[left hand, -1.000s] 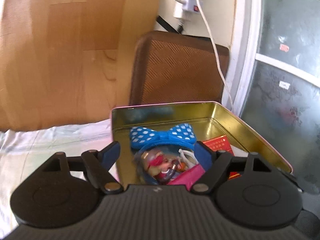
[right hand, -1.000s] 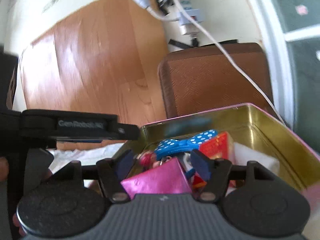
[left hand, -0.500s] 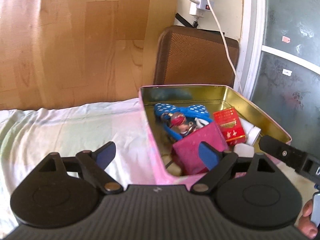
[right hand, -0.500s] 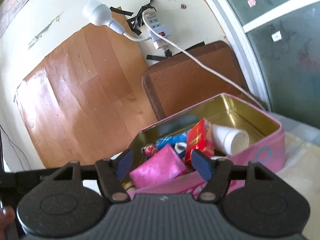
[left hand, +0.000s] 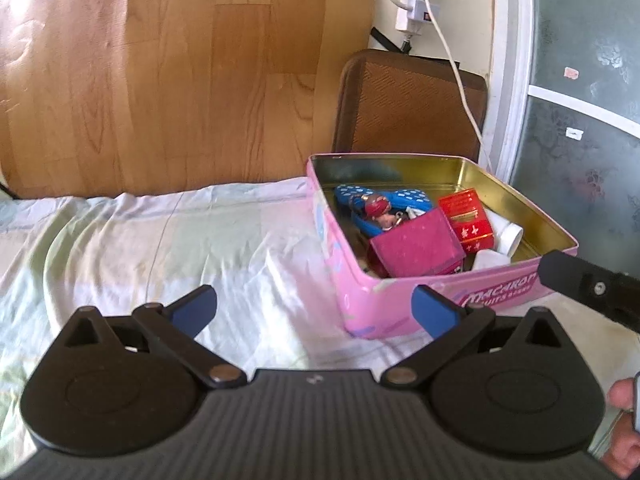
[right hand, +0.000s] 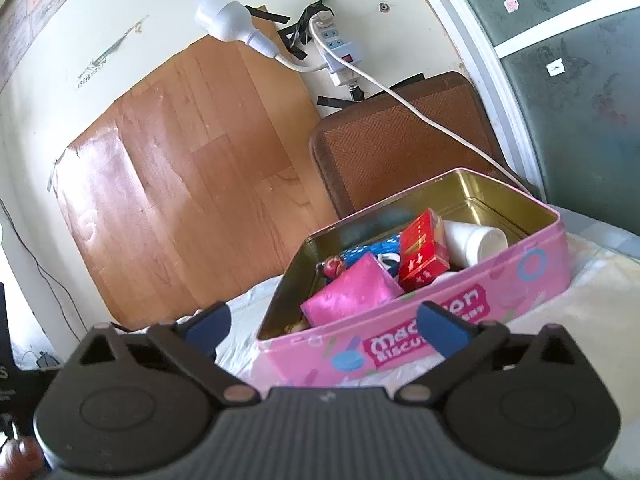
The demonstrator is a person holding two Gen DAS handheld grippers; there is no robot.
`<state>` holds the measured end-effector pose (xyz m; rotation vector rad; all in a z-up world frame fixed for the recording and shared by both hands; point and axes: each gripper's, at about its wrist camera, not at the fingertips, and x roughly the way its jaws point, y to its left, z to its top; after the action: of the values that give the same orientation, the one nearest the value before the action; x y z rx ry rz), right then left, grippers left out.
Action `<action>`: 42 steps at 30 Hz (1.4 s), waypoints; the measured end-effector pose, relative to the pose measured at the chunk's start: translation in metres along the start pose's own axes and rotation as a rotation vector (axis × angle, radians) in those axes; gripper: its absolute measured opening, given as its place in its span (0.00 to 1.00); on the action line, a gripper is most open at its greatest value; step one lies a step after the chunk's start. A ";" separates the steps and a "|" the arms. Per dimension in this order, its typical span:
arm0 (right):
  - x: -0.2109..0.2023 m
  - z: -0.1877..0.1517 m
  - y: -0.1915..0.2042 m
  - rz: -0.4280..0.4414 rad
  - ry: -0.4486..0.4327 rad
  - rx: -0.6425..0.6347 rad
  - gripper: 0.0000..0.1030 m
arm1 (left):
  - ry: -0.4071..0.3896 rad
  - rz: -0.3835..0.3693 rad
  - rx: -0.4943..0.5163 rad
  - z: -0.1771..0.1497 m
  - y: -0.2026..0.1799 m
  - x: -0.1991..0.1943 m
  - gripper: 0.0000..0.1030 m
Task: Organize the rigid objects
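Note:
A pink biscuit tin (left hand: 400, 304) with a gold inside stands open on the bed sheet; it also shows in the right wrist view (right hand: 480, 296). In it lie a magenta box (left hand: 416, 246) (right hand: 352, 294), a red box (left hand: 468, 218) (right hand: 422, 250), a blue polka-dot bow (left hand: 360, 196), a small doll (left hand: 378, 210) and a white cup (left hand: 508, 236) (right hand: 474, 242). My left gripper (left hand: 314, 308) is open and empty, in front of the tin's near left corner. My right gripper (right hand: 324, 326) is open and empty, in front of the tin's long side.
A pale crumpled sheet (left hand: 140, 248) covers the bed left of the tin. Behind stand a wooden panel (left hand: 180, 68) and a brown woven mat (left hand: 408, 104) against the wall. A white cable (left hand: 456, 64) hangs from a power strip (right hand: 340, 52). A glass door (left hand: 580, 100) is on the right.
Both grippers have pulled back from over the tin and are open and empty. The magenta box, earlier between the right gripper's fingers, now lies in the tin.

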<state>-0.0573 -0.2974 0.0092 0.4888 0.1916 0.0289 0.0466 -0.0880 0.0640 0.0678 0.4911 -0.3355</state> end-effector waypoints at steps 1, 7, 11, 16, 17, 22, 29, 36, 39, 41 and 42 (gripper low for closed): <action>-0.002 0.000 0.001 0.000 0.001 -0.002 1.00 | 0.000 0.003 0.001 -0.001 0.000 -0.001 1.00; -0.013 -0.002 0.010 0.003 0.006 -0.024 1.00 | -0.020 0.040 0.026 -0.006 -0.004 -0.012 1.00; -0.018 -0.004 0.017 0.003 0.001 -0.056 1.00 | -0.033 0.079 0.061 -0.008 -0.008 -0.017 1.00; -0.022 -0.008 0.024 0.002 -0.002 -0.092 1.00 | -0.043 0.087 0.053 -0.010 -0.007 -0.022 1.00; -0.022 -0.008 0.025 0.002 -0.002 -0.098 1.00 | -0.047 0.091 0.047 -0.011 -0.006 -0.023 1.00; -0.020 -0.009 0.028 0.006 0.004 -0.105 1.00 | -0.083 0.142 0.041 -0.010 -0.005 -0.027 1.00; -0.013 -0.008 0.023 -0.001 0.011 -0.088 1.00 | -0.133 0.203 0.085 -0.012 -0.008 -0.029 1.00; -0.008 -0.009 0.023 -0.001 0.014 -0.085 1.00 | -0.094 0.227 0.090 -0.011 -0.007 -0.024 1.00; -0.004 -0.010 0.024 -0.003 0.020 -0.085 1.00 | -0.080 0.234 0.084 -0.012 -0.007 -0.022 1.00; -0.002 -0.011 0.023 -0.004 0.026 -0.081 1.00 | -0.068 0.230 0.084 -0.013 -0.006 -0.021 1.00; -0.002 -0.011 0.023 -0.005 0.028 -0.079 1.00 | -0.063 0.226 0.085 -0.013 -0.006 -0.019 1.00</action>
<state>-0.0606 -0.2721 0.0102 0.4092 0.2183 0.0379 0.0227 -0.0864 0.0621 0.1929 0.4024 -0.1367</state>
